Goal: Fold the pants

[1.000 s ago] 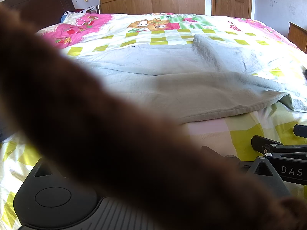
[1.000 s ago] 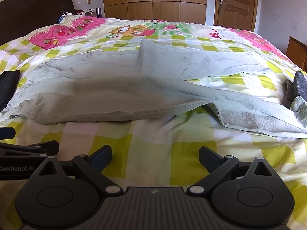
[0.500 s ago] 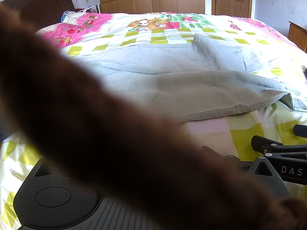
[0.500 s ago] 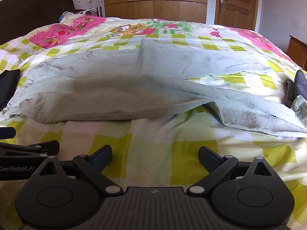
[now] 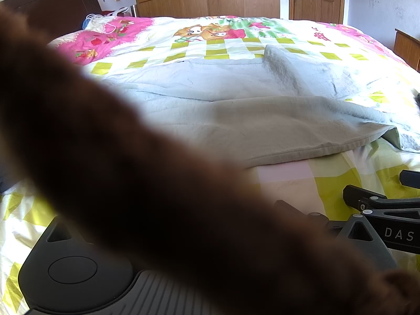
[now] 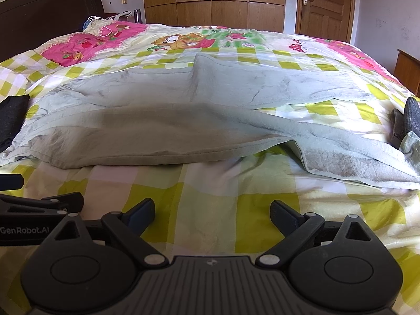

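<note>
Pale grey-green pants [image 6: 183, 120] lie spread sideways over the checked bedspread [image 6: 210, 191], with one leg [image 6: 367, 157] running to the near right and the other farther back. The same pants [image 5: 262, 115] fill the middle of the left wrist view. My right gripper [image 6: 212, 207] rests open on the bedspread just short of the pants' near hem, holding nothing. Beside it on the left sits my left gripper [image 6: 42, 190], its two fingers apart. A blurred brown sleeve [image 5: 131, 170] hides most of the left wrist view; only one finger [image 5: 286, 206] shows, with the right gripper [image 5: 378, 183] alongside.
A dark folded garment [image 6: 13, 115] lies at the bed's left edge and a dark grey one [image 6: 412, 115] at the right edge. A pink pillow with a white cable [image 6: 99, 34] sits by the dark headboard [image 6: 47, 13]. A wooden wardrobe [image 6: 210, 0] and door [image 6: 325, 5] stand behind.
</note>
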Available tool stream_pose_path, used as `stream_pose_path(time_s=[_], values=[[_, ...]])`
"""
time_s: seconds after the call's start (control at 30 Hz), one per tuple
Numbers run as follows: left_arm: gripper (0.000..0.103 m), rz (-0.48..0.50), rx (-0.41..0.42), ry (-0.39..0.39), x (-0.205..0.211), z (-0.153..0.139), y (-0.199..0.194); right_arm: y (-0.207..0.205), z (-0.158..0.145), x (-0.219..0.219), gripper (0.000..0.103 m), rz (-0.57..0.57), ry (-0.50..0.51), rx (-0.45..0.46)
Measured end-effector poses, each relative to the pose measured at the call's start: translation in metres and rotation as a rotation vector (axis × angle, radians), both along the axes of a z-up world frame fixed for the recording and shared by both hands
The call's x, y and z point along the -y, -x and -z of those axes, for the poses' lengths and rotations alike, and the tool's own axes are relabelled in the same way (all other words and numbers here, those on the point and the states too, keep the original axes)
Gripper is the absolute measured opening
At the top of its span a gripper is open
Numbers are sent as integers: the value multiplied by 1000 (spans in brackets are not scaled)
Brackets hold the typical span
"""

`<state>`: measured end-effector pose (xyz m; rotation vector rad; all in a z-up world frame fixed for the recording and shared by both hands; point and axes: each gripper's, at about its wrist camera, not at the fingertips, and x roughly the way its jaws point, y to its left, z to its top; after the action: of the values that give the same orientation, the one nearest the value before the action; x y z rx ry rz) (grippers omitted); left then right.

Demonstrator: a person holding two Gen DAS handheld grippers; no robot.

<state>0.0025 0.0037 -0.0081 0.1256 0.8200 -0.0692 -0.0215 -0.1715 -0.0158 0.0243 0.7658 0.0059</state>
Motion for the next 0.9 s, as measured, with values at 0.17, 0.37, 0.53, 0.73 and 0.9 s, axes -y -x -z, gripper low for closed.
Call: stream_pose_path(time_s=[0.17,0.37,0.53,0.73,0.9], values=[[103,2,13,59,-11,-8,-1,1,-13,-11,99,-55,46,49],[103,8,6,150,-46,-26,-7,-11,-32,-39,97,-182,82,108],[103,-17,86,29,-95,-43,-11,-22,-43,-89,87,-378,133,160],[101,17,83,-154,-146,-30,-24,-41,-37,-165,80,-661,190,154],[82,65,61,-256,-163,-10,-37,-54,-15,-213,62,-813,308,109]])
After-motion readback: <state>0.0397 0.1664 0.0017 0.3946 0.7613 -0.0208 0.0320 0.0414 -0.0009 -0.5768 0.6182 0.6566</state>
